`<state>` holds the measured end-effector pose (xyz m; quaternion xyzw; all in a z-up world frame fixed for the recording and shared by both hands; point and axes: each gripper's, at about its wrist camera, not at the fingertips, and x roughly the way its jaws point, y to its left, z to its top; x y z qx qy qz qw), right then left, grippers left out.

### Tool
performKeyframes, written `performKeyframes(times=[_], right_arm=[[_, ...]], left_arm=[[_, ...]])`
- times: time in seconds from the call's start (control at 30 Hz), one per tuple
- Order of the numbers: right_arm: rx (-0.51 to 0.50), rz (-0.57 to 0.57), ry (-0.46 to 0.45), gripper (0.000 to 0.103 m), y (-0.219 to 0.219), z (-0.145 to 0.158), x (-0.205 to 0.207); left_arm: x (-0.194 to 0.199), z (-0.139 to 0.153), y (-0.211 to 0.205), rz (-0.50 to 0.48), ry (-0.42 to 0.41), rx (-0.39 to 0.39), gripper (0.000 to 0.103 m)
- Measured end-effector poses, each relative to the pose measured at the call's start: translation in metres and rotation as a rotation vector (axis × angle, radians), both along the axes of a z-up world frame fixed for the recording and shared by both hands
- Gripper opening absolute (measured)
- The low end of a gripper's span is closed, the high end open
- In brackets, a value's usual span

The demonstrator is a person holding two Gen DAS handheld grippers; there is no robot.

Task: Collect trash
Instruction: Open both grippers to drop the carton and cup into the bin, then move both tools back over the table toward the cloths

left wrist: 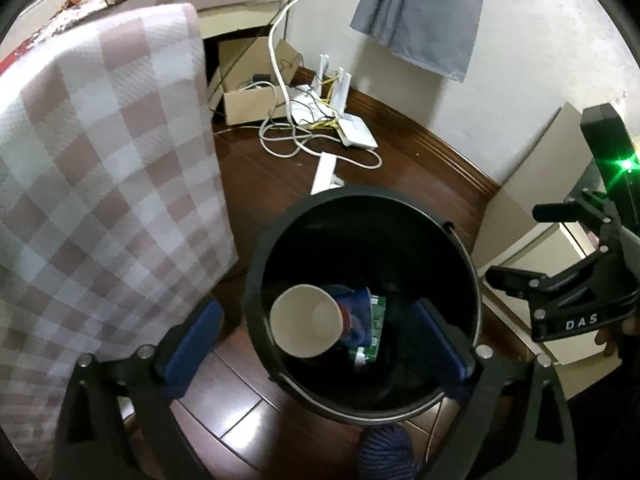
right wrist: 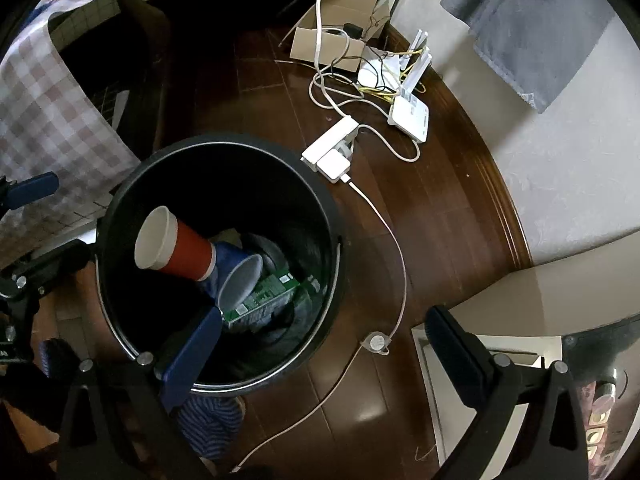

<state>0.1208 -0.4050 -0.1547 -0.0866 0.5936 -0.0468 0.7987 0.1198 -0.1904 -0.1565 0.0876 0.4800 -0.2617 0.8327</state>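
A round black plastic bin [left wrist: 362, 308] with a thin metal rim band stands on glossy dark wood floor. Inside lie a red paper cup [right wrist: 172, 249], a blue cup [right wrist: 236, 276] and a green carton [right wrist: 266, 294]. The left gripper [left wrist: 320, 340] hangs above the bin, jaws wide apart and empty; the right gripper [right wrist: 332, 344] likewise. A checked cloth [left wrist: 104, 184] hangs close beside the bin, and a white cable [right wrist: 394, 272] runs along its other side.

Both wrist cameras look steeply down, close above the black bin [left wrist: 362, 216] [right wrist: 120, 208]: the left from nearly overhead, the right from beside it. Both share the bin, wooden floor [left wrist: 400, 152] [right wrist: 400, 240] and router [left wrist: 358, 132] [right wrist: 410, 114].
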Motion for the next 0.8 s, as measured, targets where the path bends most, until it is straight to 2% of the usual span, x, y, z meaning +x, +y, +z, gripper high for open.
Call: performKeyframes(times=[0.47, 0.7, 0.8], right_arm=[[-0.002, 0.009, -0.009, 0.102, 0.007, 0.005, -0.001], [-0.006, 0.029, -0.031, 0.102, 0.016, 0.014, -0.003], [-0.002, 0.034, -0.054, 0.102, 0.02, 0.022, -0.003]], left_arm=[[-0.002, 0.003, 0.001, 0.016, -0.051, 0.046, 0.102], [-0.006, 0.021, 0.007, 0.033, -0.086, 0.014, 0.102], [-0.009, 0.034, 0.013, 0.049, -0.128, 0.009, 0.102]])
